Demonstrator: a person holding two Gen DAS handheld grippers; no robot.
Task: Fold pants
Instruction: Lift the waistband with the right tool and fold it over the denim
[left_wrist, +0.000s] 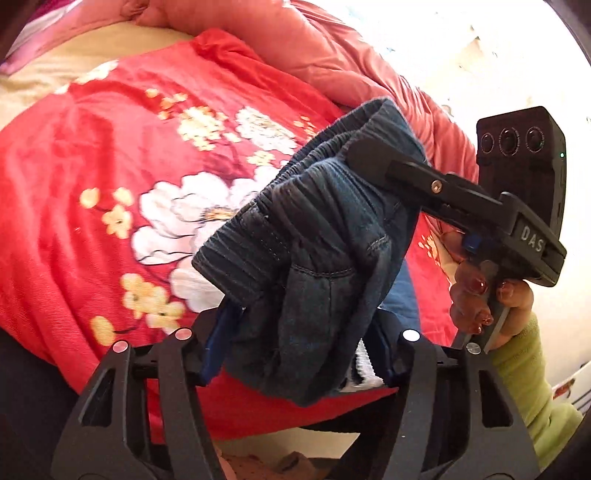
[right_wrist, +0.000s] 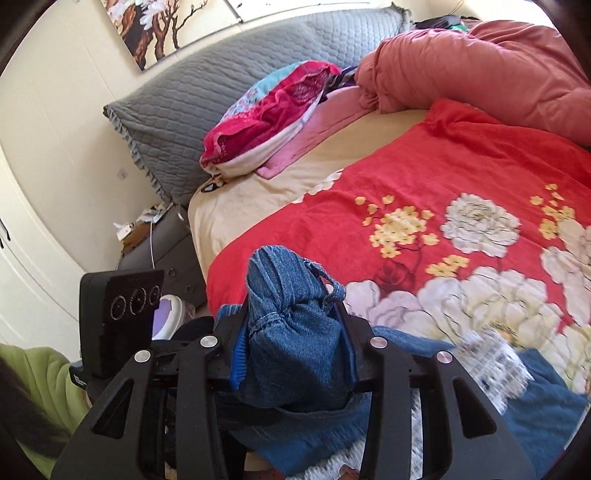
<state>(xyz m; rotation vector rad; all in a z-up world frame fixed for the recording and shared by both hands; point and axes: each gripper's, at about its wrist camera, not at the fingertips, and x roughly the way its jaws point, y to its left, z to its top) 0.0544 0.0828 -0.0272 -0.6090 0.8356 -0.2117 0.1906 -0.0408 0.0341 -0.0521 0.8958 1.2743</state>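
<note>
The dark blue denim pants (left_wrist: 314, 229) hang bunched above the bed, held up by their elastic waistband. In the left wrist view, my left gripper (left_wrist: 303, 336) is shut on a thick fold of the pants at the lower middle. My right gripper (left_wrist: 369, 158) comes in from the right, held by a hand (left_wrist: 476, 295) in a green sleeve, and pinches the waistband edge. In the right wrist view, my right gripper (right_wrist: 293, 325) is shut on a wad of denim (right_wrist: 288, 288). More of the pants (right_wrist: 546, 406) trail to the lower right over the blanket.
A red blanket with white and yellow flowers (right_wrist: 443, 177) covers the bed. A salmon quilt (right_wrist: 498, 74) is heaped at the far side. A pink and teal cloth pile (right_wrist: 266, 118) lies against a grey quilted headboard cushion (right_wrist: 207, 92). A grey nightstand (right_wrist: 162, 251) stands left of the bed.
</note>
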